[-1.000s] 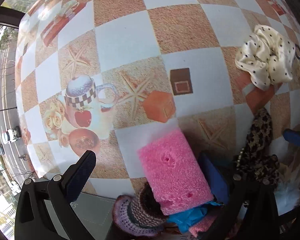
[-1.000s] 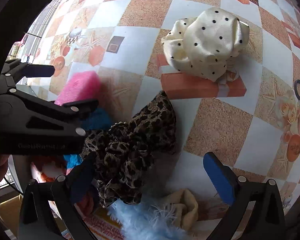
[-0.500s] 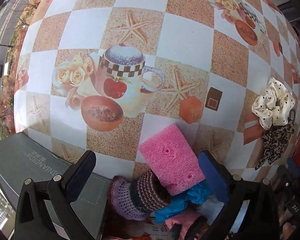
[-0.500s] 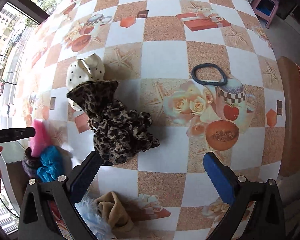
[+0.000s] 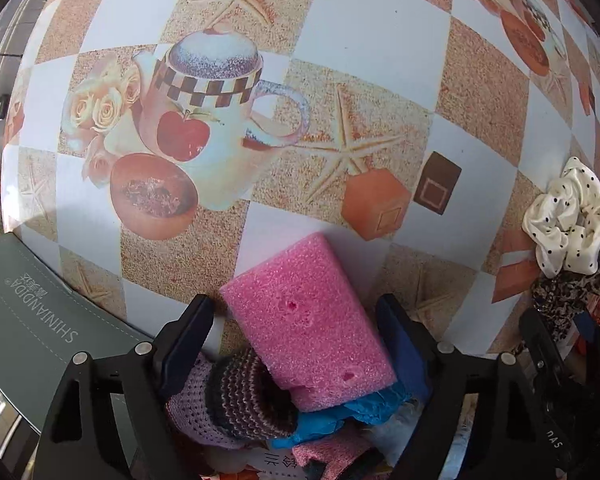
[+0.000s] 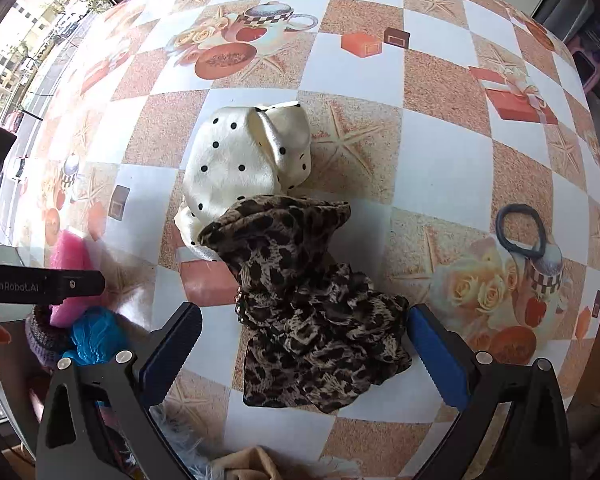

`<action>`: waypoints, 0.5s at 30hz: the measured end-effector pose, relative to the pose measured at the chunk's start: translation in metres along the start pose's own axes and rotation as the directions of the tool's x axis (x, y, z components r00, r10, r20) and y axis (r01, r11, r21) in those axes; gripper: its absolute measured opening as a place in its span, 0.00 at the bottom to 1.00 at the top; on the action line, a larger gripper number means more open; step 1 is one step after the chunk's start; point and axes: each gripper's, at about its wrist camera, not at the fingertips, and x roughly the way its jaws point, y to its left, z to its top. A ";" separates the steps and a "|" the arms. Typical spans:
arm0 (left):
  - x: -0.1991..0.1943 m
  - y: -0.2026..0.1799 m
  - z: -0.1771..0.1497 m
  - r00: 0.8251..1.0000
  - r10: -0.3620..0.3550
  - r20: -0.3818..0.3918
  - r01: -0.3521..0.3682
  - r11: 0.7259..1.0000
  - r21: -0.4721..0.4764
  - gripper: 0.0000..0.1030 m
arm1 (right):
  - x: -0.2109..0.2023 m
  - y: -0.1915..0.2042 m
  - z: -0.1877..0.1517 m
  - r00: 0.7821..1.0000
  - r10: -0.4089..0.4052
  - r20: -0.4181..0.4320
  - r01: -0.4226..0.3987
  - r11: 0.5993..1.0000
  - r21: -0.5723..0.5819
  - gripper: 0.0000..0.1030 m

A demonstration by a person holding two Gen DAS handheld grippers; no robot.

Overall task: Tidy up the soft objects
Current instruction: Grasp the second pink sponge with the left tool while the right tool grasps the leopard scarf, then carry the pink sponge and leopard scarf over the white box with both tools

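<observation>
Closing on the sponge, wide over the scrunchie

My left gripper (image 5: 296, 344) is closing with the pink sponge (image 5: 310, 326) between its jaws, pads not yet touching (it tops the pile); my right gripper (image 6: 304, 356) gapes empty astride the leopard scrunchie (image 6: 304, 300), ready.

Far half of the worktop (image 6: 440, 160) lies open; the near left edge is crowded by a pink sponge (image 5: 308, 320), knitted pieces (image 5: 236, 400) and 2 scrunchies (image 6: 300, 272).
</observation>
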 end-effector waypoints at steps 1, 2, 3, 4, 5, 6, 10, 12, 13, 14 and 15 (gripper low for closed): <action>0.000 -0.002 -0.001 1.000 -0.004 0.005 0.004 1.000 0.003 0.79 | 0.003 0.001 -0.001 1.000 -0.009 -0.008 0.009 1.000 0.004 0.93; -0.001 -0.004 -0.002 1.000 -0.005 0.013 0.004 1.000 0.011 0.73 | 0.005 0.003 -0.002 1.000 -0.017 -0.012 0.017 1.000 0.007 0.79; -0.006 -0.007 -0.002 1.000 0.000 0.029 -0.001 1.000 0.023 0.64 | 0.002 0.004 -0.003 0.999 -0.041 0.002 0.041 0.999 -0.001 0.72; -0.009 -0.012 0.000 0.999 0.002 0.046 -0.004 0.999 0.038 0.63 | 0.001 0.003 -0.003 0.999 -0.031 0.010 0.031 1.000 -0.004 0.59; -0.012 -0.015 0.000 0.998 -0.002 0.064 -0.002 0.999 0.054 0.62 | 0.000 0.004 -0.003 1.000 -0.012 0.014 0.012 1.000 -0.004 0.46; -0.015 -0.016 -0.001 0.996 -0.007 0.086 0.001 0.998 0.069 0.62 | -0.003 0.003 -0.004 1.000 0.000 0.014 0.000 1.000 -0.001 0.43; -0.037 -0.023 -0.015 0.979 -0.012 0.205 -0.017 0.990 0.141 0.61 | -0.017 -0.008 -0.008 0.998 0.042 0.038 -0.044 0.998 0.042 0.40; -0.048 -0.026 -0.023 0.966 -0.011 0.260 -0.037 0.983 0.178 0.61 | -0.027 -0.014 -0.013 0.996 0.062 0.056 -0.066 0.996 0.059 0.40; -0.053 -0.031 -0.029 0.960 -0.015 0.281 -0.042 0.980 0.193 0.61 | -0.033 -0.020 -0.016 0.996 0.071 0.062 -0.075 0.995 0.067 0.40; -0.060 -0.029 -0.033 0.954 -0.018 0.299 -0.047 0.977 0.208 0.61 | -0.037 -0.023 -0.018 0.995 0.078 0.068 -0.084 0.993 0.078 0.40; -0.065 -0.031 -0.037 0.949 -0.021 0.315 -0.051 0.974 0.220 0.61 | -0.043 -0.026 -0.019 0.994 0.087 0.073 -0.093 0.992 0.089 0.40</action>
